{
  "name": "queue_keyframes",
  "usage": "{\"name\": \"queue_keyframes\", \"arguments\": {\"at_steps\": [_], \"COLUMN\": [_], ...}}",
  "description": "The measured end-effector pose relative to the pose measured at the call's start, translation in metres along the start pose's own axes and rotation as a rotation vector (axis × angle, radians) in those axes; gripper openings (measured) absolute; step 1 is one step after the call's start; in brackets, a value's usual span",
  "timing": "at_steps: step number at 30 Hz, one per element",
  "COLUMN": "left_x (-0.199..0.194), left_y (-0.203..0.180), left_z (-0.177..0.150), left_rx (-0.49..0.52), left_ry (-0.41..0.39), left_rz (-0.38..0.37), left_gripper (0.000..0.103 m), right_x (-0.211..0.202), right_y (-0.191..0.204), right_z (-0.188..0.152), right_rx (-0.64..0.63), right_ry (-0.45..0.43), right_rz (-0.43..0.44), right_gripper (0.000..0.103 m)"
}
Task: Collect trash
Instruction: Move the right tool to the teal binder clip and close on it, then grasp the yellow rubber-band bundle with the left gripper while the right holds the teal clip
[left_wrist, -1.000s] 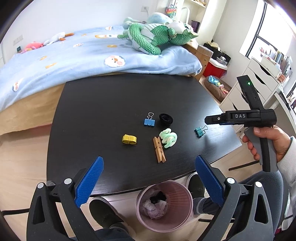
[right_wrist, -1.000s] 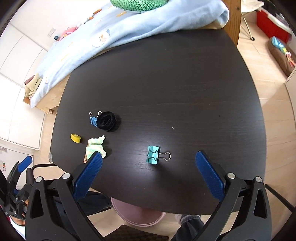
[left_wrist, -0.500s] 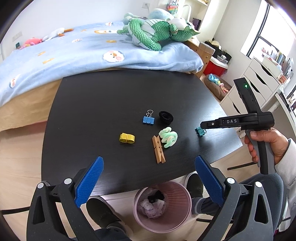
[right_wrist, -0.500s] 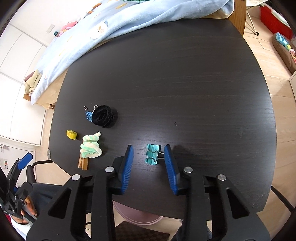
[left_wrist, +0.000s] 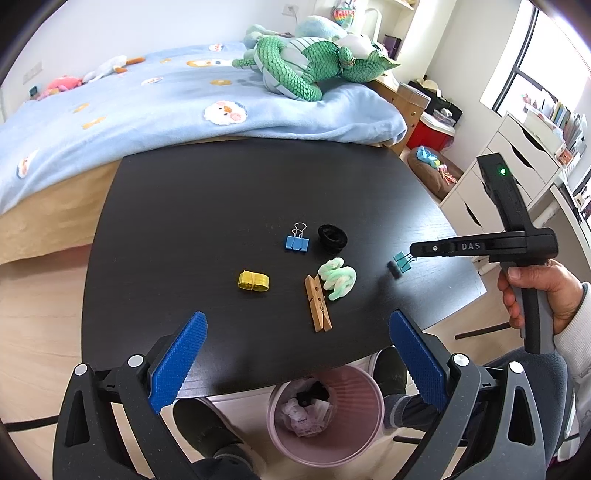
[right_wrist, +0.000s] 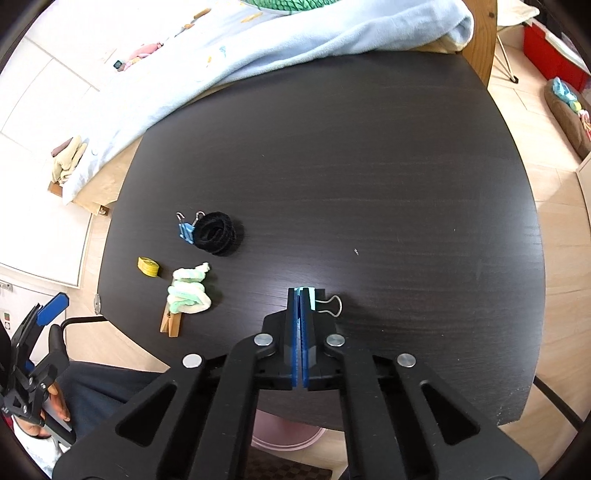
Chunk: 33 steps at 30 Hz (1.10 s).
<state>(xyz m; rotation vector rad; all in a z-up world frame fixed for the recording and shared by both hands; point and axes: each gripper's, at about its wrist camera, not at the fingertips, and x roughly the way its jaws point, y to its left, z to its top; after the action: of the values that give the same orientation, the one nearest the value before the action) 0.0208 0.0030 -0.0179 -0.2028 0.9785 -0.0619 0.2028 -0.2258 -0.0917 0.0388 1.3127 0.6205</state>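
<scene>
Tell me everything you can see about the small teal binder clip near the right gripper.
The small teal binder clip has a folded, metal-looking teal body and silver wire handles; one loop sticks out to the right in the right wrist view. It sits on the black wooden table, apart from the other small items, near the table's edge. The right gripper is shut on its body, blue pads pressed on both sides. Whether it is lifted cannot be told.

Green plush dragon (left_wrist: 314, 62) on a blue blanket (left_wrist: 155, 110), white drawers (left_wrist: 517, 166), red box (left_wrist: 432, 133) beyond.
</scene>
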Motion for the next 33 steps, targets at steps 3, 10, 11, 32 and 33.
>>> {"name": "queue_keyframes", "arguments": {"at_steps": [3, 10, 11, 32, 33], "left_x": [0.002, 0.014, 0.017, 0.100, 0.101], "left_y": [0.001, 0.008, 0.010, 0.033, 0.034], "left_z": [0.003, 0.016, 0.019, 0.036, 0.035], "left_rx": [0.004, 0.028, 0.028, 0.095, 0.094], "left_ry": [0.001, 0.025, 0.030, 0.221, 0.223], "left_rz": [-0.001, 0.009, 0.009, 0.049, 0.047], "left_gripper": [0.095, 0.095, 0.095, 0.094, 0.090], "right_x": [-0.006, -0.016, -0.018, -0.022, -0.022], "right_y": [0.006, 0.020, 0.021, 0.029, 0.029], "right_z": [-0.001, -0.004, -0.004, -0.002, -0.002], "right_rx": [-0.011, -0.042, -0.046, -0.071, -0.071], "right_ry": [-0.016, -0.036, -0.037, -0.028, -0.027], "right_rz": [0.006, 0.016, 0.018, 0.001, 0.001], "right_gripper": [0.001, 0.001, 0.001, 0.001, 0.001]}}
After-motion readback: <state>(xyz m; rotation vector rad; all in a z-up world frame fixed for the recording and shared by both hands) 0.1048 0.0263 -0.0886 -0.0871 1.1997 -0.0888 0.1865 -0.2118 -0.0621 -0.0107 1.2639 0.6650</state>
